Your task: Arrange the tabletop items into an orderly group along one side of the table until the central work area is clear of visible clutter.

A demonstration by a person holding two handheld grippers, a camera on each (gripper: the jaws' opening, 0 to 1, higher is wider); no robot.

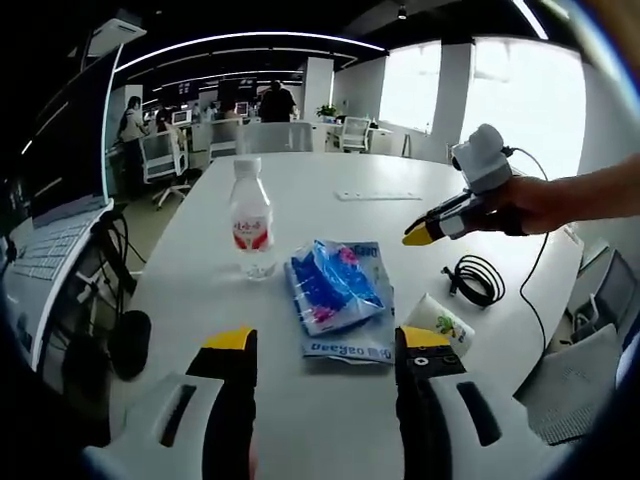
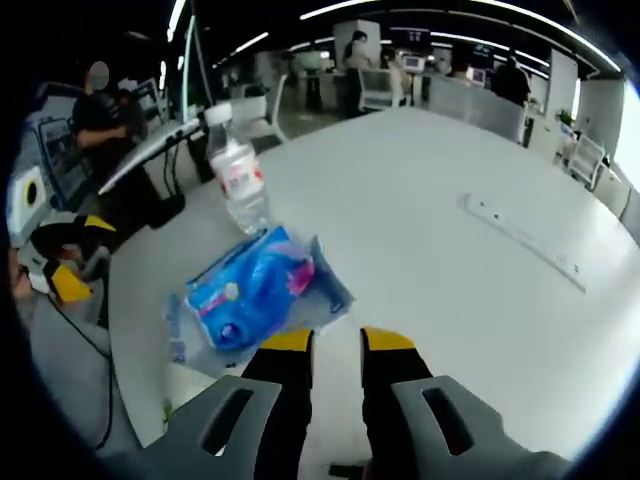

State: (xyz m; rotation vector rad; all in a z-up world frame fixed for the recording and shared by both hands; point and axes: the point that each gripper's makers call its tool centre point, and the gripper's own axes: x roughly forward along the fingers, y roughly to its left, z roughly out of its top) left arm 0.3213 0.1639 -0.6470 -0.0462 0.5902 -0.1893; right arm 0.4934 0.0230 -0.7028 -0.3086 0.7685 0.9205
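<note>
**Both claws empty over the table**

My left gripper (image 1: 325,345) hangs spread wide; my right gripper (image 2: 338,340) is parted narrowly, just short of the blue packet (image 2: 250,285). Water bottle (image 2: 237,170) stands behind it. Left gripper view adds a coiled cable (image 1: 478,280)

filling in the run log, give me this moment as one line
left gripper open, empty | right gripper open, near blue packet | water bottle upright | black cable coiled | table cluttered

Both grippers (image 1: 325,352) (image 2: 338,342) grey-bodied; black jaws tipped yellow.
</note>
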